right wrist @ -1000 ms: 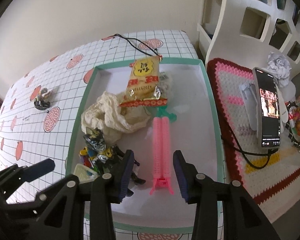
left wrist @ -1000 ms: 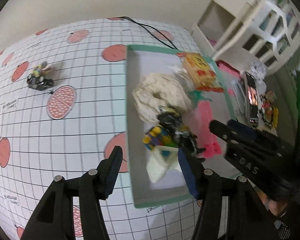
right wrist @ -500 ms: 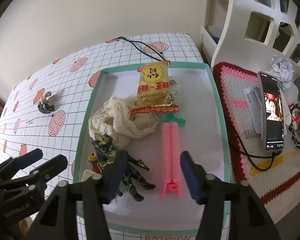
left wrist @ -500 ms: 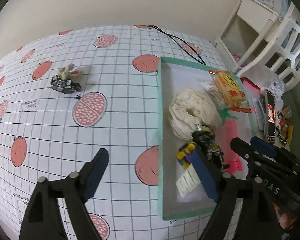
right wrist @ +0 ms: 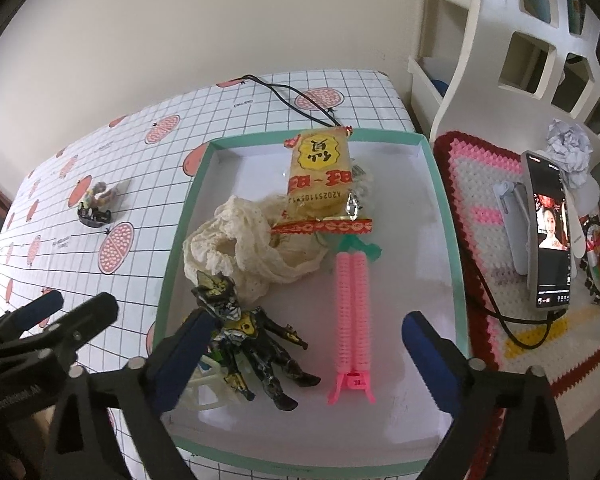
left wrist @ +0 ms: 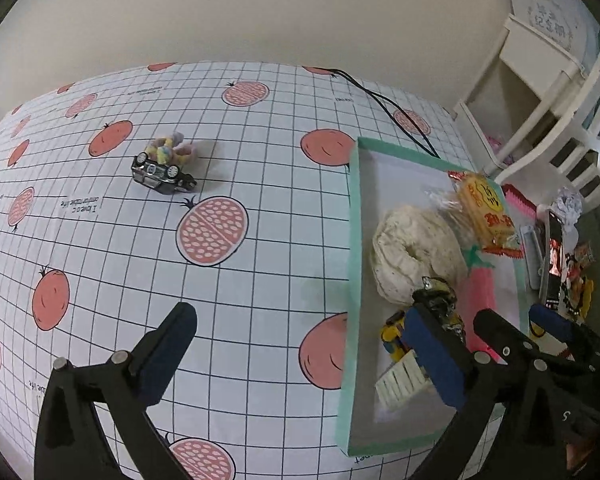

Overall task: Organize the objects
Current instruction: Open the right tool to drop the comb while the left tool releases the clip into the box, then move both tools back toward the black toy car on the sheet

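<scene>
Printed upside down on yellow snack packet (right wrist: 320, 176) in tray: large Chinese characters, not made out, and code "A202511051…" along its lower band. Small lettering on gridded tablecloth (left wrist: 80, 204), roughly "I love c…" over a second line, too blurred to confirm. Faint white lettering on left gripper's body (right wrist: 16, 396), illegible.

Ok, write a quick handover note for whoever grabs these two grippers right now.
Left gripper: jaws just opened wide, empty, over the tablecloth beside the tray.
Right gripper: jaws just opened wide, empty, above the tray.
In the tray: snack packet, cream cloth, pink clip, dark action figure, small block toy.
Left: toy car and pastel toy still out on the tablecloth.
</scene>
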`<state>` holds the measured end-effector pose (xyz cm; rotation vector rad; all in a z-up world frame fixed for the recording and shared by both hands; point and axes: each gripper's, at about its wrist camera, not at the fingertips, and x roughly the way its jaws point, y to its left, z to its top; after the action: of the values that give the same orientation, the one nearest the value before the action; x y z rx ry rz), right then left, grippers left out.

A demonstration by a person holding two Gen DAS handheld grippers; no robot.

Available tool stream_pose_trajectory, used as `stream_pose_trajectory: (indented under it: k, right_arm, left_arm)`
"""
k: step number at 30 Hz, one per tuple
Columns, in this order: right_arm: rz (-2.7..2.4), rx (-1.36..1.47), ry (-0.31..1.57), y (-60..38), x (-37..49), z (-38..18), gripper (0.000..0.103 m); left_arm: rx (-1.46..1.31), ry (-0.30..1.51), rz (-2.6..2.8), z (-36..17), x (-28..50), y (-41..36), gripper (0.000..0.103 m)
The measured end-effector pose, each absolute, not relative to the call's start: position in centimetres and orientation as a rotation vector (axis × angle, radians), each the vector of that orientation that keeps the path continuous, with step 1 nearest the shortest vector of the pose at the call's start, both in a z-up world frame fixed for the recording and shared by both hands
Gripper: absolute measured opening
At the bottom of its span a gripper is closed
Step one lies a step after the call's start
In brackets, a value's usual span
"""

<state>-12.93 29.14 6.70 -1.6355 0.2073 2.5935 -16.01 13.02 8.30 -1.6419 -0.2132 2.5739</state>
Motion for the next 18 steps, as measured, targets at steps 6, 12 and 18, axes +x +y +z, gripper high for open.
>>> stream_pose_trajectory:
  k: [6,12,18]
  right_arm:
    - [2.602,-1.634,0.191,28.8,-13.0,6.7,0.103]
    - [2.603,-1.624,0.191,28.4,-13.3,6.7,0.103]
    - [2.640,-1.573,0.231,27.7,-13.7,7.9,0.103]
  left_arm:
    - [-1.630,-0.244,2.594,8.5,-16.1,12.3,0.103]
    - [-1.619,-0.188,2.638,8.8,-16.4,12.0,0.103]
    - [-1.574,-0.243,2.733,9.9,-17.2,9.2,0.103]
